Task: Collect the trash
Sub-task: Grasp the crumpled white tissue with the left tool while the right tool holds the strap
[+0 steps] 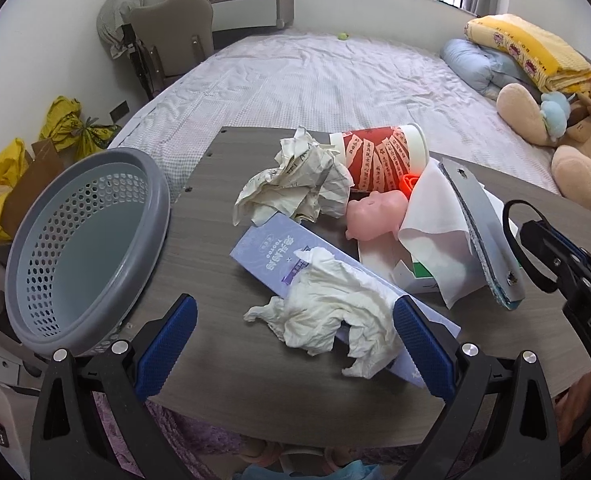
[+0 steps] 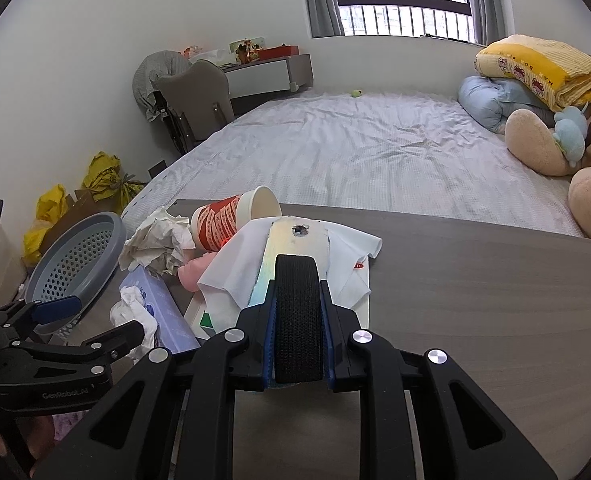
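Note:
On the dark tabletop [image 1: 215, 380] a crumpled white tissue [image 1: 327, 312] lies on a flat purple box [image 1: 271, 252]. My left gripper [image 1: 293, 344] is open, its blue pads on either side of the tissue and apart from it. Beyond lie a crumpled paper ball [image 1: 295, 184], a red paper cup [image 1: 379, 156] on its side and a white napkin [image 1: 435, 216]. My right gripper [image 2: 297, 300] is shut on a flat silver strip [image 2: 295, 240] with a black band, which is resting over the napkin [image 2: 231, 276]. The grey perforated basket [image 1: 83, 240] sits at the table's left edge.
A pink pig toy [image 1: 375, 212] and a white carton [image 1: 411, 276] lie under the napkin. Behind the table is a bed [image 1: 335, 76] with a teddy bear [image 1: 575, 148] and folded bedding. Yellow bags [image 1: 67, 128] and a chair [image 1: 167, 40] stand at the left.

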`<action>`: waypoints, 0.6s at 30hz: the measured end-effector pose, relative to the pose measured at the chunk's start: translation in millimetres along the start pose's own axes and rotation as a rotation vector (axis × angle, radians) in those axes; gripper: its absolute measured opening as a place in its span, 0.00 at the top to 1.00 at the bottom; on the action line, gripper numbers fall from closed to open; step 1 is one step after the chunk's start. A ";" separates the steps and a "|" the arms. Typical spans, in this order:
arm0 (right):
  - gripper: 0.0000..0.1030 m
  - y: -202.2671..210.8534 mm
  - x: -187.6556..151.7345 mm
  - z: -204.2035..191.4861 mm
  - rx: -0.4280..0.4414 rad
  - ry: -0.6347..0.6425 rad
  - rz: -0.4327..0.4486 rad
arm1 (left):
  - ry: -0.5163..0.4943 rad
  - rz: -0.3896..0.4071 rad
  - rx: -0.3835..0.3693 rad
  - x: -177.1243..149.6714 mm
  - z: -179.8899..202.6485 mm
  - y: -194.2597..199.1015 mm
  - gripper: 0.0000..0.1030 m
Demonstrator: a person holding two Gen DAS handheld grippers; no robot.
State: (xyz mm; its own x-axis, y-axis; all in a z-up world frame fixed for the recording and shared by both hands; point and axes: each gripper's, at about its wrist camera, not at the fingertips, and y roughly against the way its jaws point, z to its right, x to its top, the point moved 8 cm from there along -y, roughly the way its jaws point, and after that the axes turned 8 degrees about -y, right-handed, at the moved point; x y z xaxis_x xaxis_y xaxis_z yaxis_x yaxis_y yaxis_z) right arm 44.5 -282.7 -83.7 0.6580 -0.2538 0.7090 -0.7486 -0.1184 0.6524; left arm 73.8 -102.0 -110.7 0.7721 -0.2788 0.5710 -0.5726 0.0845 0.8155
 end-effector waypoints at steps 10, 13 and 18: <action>0.82 8.6 -4.8 0.1 -0.005 -0.031 0.007 | -0.065 0.017 -0.061 -0.8 16.4 -3.4 0.30; 0.82 10.5 -6.8 -1.9 -0.007 -0.027 0.006 | -0.067 0.016 -0.093 -1.9 19.5 -2.2 0.45; 0.82 13.4 -6.6 -5.7 -0.006 -0.026 0.010 | -0.068 0.013 -0.122 -2.8 22.2 0.6 0.63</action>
State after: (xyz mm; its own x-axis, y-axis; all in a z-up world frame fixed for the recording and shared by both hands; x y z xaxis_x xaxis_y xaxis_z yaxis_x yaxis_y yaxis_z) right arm 30.6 -277.1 -78.2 0.6484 -0.2798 0.7080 -0.7543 -0.1102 0.6472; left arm 65.1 -122.4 -113.8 0.7422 -0.3411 0.5769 -0.5413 0.2026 0.8161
